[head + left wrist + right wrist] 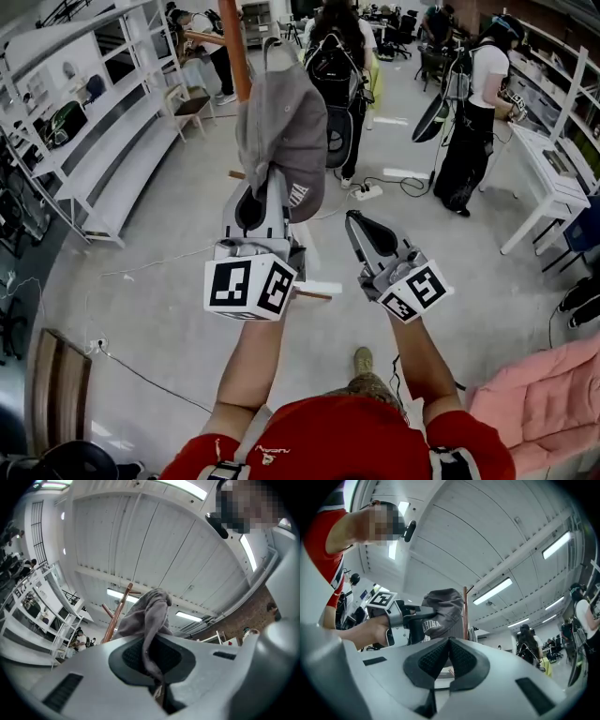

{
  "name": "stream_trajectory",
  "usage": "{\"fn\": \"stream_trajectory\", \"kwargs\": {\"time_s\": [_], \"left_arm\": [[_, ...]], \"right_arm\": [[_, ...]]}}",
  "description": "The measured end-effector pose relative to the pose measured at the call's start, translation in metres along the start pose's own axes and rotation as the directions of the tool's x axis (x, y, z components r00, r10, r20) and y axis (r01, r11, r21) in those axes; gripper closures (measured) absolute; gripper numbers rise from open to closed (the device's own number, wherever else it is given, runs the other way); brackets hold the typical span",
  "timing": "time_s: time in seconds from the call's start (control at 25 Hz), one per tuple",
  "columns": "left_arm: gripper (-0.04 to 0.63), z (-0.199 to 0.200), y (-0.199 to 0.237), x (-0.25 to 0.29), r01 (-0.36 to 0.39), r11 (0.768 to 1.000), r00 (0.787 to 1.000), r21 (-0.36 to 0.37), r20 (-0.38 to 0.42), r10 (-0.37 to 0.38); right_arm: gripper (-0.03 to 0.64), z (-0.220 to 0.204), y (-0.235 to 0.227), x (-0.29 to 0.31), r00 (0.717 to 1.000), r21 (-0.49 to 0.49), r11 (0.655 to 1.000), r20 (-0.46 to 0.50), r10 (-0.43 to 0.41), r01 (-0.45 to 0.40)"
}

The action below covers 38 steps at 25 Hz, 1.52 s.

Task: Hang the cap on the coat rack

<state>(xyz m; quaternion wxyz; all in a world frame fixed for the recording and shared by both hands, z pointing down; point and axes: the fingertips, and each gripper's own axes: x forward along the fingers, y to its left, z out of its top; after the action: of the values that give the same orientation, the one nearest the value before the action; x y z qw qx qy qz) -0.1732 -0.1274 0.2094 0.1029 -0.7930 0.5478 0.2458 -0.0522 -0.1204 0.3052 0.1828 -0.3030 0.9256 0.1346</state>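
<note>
The grey cap (281, 131) hangs in the air from the left gripper (265, 197), lifted close against the wooden pole of the coat rack (236, 47). Whether the cloth already touches the pole or a peg cannot be told. In the left gripper view the jaws are pressed together on a thin fold of the cap (151, 616), and the cloth rises slack between the pads with the rack (119, 609) just behind it. The right gripper (356, 223) is held low beside the left one, near it but apart. Its jaws are pressed together with nothing between them, and its own view shows the cap (440, 611) just beside the pole (465, 613). The cap looks light and soft: the crown slumps and folds under its own weight, so it will likely sag rather than hold a shape, and only the brim may be stiff. A pinch on the cloth edge, as here, seems secure enough. For hanging, the opening or back strap probably has to be spread over a peg, and a floppy crown may slide off a slanted one.
</note>
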Motion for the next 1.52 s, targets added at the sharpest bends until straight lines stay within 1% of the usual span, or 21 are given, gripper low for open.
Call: {"fn": "stream_trajectory", "kwargs": {"time_s": [0.12,0.28,0.4,0.48,0.6,0.76,1.0,1.12,1.24,1.32,1.4,1.52], "left_arm": [[0.581,0.010,-0.008,0.039,-0.016,0.998,1.000,0.068,0.028,0.014],[0.581,0.027,-0.006,0.090,-0.070,0.988,0.995,0.137,0.080,0.060],[0.581,0.041,0.004,0.125,-0.104,0.977,0.990,0.185,0.115,0.084],[0.581,0.054,0.015,0.153,-0.141,0.965,0.984,0.223,0.142,0.111],[0.581,0.074,0.025,0.197,-0.200,0.942,0.970,0.271,0.188,0.152],[0.581,0.101,0.027,0.232,-0.269,0.905,0.951,0.330,0.239,0.195],[0.581,0.116,0.041,0.266,-0.381,0.832,0.916,0.404,0.288,0.279],[0.581,0.121,0.051,0.276,-0.410,0.808,0.906,0.423,0.289,0.308],[0.580,0.122,0.057,0.288,-0.413,0.797,0.907,0.441,0.278,0.316],[0.580,0.122,0.061,0.294,-0.422,0.784,0.905,0.456,0.266,0.332],[0.577,0.119,0.067,0.295,-0.442,0.766,0.897,0.467,0.254,0.363],[0.569,0.110,0.068,0.294,-0.482,0.736,0.876,0.475,0.245,0.416]], "right_arm": [[0.594,0.005,-0.030,0.012,0.999,-0.012,0.999,0.027,0.047,-0.047],[0.594,0.009,-0.072,0.038,0.991,-0.020,0.993,0.060,0.117,-0.117],[0.594,0.014,-0.096,0.064,0.981,-0.043,0.984,0.082,0.177,-0.174],[0.594,0.018,-0.115,0.085,0.970,-0.054,0.975,0.095,0.222,-0.218],[0.594,0.021,-0.144,0.105,0.953,-0.072,0.958,0.101,0.284,-0.278],[0.594,0.022,-0.167,0.113,0.938,-0.096,0.941,0.097,0.334,-0.325],[0.594,0.018,-0.193,0.123,0.914,-0.107,0.920,0.119,0.387,-0.376],[0.594,0.019,-0.195,0.133,0.904,-0.103,0.913,0.130,0.406,-0.395],[0.594,0.018,-0.190,0.141,0.895,-0.112,0.904,0.135,0.425,-0.412],[0.594,0.016,-0.184,0.145,0.890,-0.119,0.899,0.140,0.435,-0.420],[0.594,0.014,-0.178,0.147,0.886,-0.117,0.898,0.148,0.439,-0.425],[0.594,0.010,-0.178,0.143,0.884,-0.107,0.898,0.156,0.440,-0.428]]}}
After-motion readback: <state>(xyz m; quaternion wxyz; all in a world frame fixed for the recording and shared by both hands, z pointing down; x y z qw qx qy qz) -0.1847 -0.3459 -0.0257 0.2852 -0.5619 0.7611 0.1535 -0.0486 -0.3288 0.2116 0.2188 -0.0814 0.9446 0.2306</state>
